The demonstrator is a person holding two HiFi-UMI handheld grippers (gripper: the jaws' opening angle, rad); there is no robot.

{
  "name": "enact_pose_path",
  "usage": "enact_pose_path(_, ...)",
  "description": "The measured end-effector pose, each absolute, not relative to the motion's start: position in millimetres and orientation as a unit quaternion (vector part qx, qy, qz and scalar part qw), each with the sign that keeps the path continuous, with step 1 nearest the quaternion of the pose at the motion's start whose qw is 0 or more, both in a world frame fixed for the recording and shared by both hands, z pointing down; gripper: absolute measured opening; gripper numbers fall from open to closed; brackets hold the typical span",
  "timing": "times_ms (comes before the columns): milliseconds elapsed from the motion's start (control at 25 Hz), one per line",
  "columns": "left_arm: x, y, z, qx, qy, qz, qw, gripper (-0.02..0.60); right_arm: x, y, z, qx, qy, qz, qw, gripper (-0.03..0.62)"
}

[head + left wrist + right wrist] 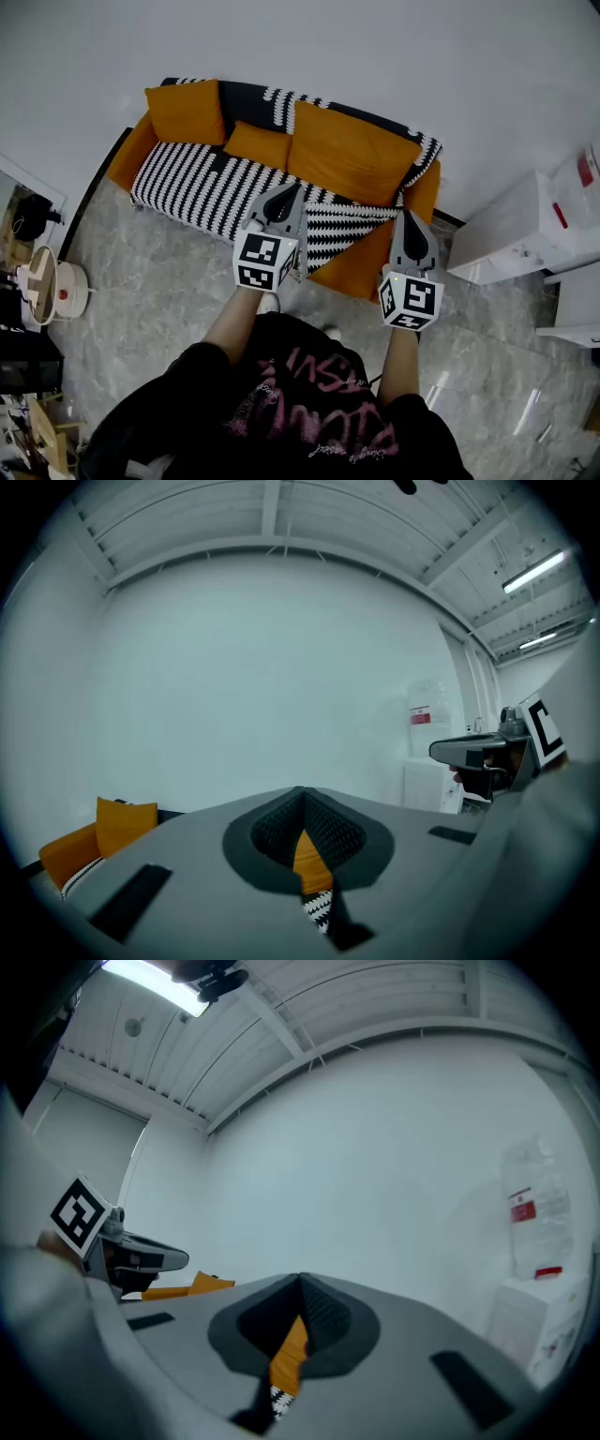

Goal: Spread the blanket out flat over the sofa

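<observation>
An orange sofa (359,269) stands against the white wall, with a black-and-white striped blanket (202,183) over its seat and backrest. The blanket's right end stops short of the sofa's right arm, and the front right of the seat is bare. Both grippers are high above the floor in front of the sofa, pointing at the wall. My left gripper (291,187) is shut with nothing in it, its tips (301,794) meeting. The right gripper (410,216) is likewise shut and empty (300,1283). Through the gap under each pair of jaws I see orange fabric and a bit of the blanket (319,909).
Three orange cushions (349,150) lean on the backrest. White cabinets (511,230) stand right of the sofa. A round white device (64,287) and dark furniture sit at the left. The person's feet (269,302) are on grey marble floor before the sofa.
</observation>
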State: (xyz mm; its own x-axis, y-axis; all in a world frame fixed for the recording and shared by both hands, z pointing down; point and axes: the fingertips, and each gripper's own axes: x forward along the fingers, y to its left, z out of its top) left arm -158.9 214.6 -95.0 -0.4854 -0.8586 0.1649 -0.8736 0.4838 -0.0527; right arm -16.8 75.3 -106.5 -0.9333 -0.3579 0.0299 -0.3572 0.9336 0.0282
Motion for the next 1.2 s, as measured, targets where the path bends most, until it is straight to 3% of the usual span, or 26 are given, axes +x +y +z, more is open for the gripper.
enact_pose_path(400, -151.8, 212.6, -82.6, 0.498, -0.861, 0.073, 0.070, 0.009, -7.2, 68.7, -101.7, 0.177, -0.984, -0.001, 0.001, 0.021)
enact_pose_path(1200, -180.1, 202.4, -33.7, 0.513, -0.846, 0.080, 0.120, 0.009, -34.7, 61.6, -62.7, 0.183, -0.982, 0.014, 0.052, 0.021)
